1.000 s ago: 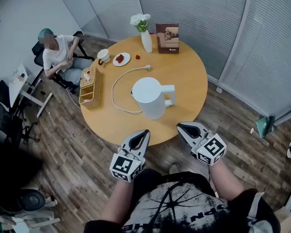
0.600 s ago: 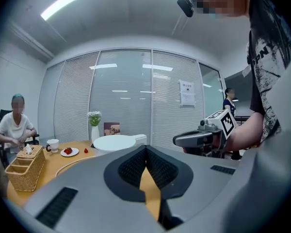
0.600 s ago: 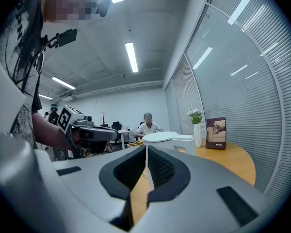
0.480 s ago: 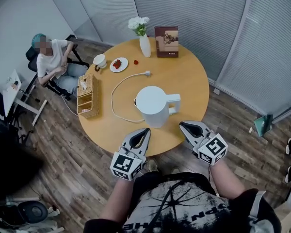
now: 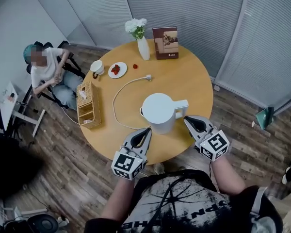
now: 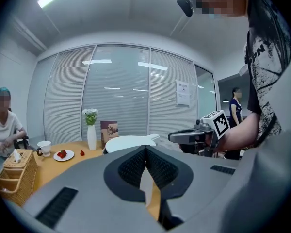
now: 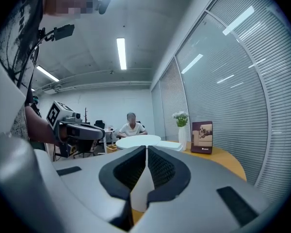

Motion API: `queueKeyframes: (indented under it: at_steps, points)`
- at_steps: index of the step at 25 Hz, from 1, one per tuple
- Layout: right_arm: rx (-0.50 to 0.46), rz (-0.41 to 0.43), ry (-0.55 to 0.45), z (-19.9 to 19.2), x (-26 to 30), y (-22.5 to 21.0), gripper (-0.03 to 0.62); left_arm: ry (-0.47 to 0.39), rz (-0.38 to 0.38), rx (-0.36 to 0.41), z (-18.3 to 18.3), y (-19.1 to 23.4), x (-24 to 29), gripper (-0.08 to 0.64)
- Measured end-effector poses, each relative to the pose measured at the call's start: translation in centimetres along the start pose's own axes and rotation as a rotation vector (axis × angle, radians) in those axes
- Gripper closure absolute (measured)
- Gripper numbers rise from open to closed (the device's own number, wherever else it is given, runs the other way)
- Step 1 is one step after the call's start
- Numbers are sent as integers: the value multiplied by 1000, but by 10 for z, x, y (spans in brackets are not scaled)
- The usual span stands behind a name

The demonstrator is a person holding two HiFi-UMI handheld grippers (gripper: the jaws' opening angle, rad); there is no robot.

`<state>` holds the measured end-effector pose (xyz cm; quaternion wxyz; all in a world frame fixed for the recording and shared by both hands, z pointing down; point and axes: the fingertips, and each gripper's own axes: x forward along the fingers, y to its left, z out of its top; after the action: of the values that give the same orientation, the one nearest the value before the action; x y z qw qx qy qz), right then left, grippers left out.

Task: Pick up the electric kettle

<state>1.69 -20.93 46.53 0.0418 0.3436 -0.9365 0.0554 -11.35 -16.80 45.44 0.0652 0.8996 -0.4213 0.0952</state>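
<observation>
Nearing the kettle point(image 5: 158, 111) since earlier, left tool point(image 5: 145, 131) and right tool point(image 5: 189, 120) remain pressed together, empty.

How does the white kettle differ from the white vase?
The kettle is broad, lidded and has a handle; the vase is slim and holds white flowers. The kettle stands at the table's near edge, the vase at its far edge. Both are white and upright.

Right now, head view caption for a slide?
Left gripper and right gripper, jaws shut, poised near the white electric kettle on the round table.
</observation>
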Motion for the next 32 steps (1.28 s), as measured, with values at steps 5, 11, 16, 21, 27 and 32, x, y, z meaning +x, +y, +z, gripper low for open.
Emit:
queueKeyframes:
  at_steps: [5, 11, 16, 21, 27, 32]
  points:
    - [12, -40, 36, -11, 10, -9, 569, 11, -10, -6, -5, 17, 3, 561]
    - [4, -119, 117, -35, 13, -27, 470, 15, -20, -23, -9, 30, 7, 561]
    - [2, -193, 175, -55, 20, -48, 382, 39, -37, -40, -20, 30, 8, 561]
    - [-8, -230, 201, -64, 41, -67, 351, 71, -40, -54, -29, 31, 8, 561]
    - [-43, -273, 170, -64, 68, -79, 353, 92, -49, -47, -30, 34, 10, 561]
    - [-92, -289, 155, -62, 84, -84, 373, 103, -36, -43, -31, 39, 4, 561]
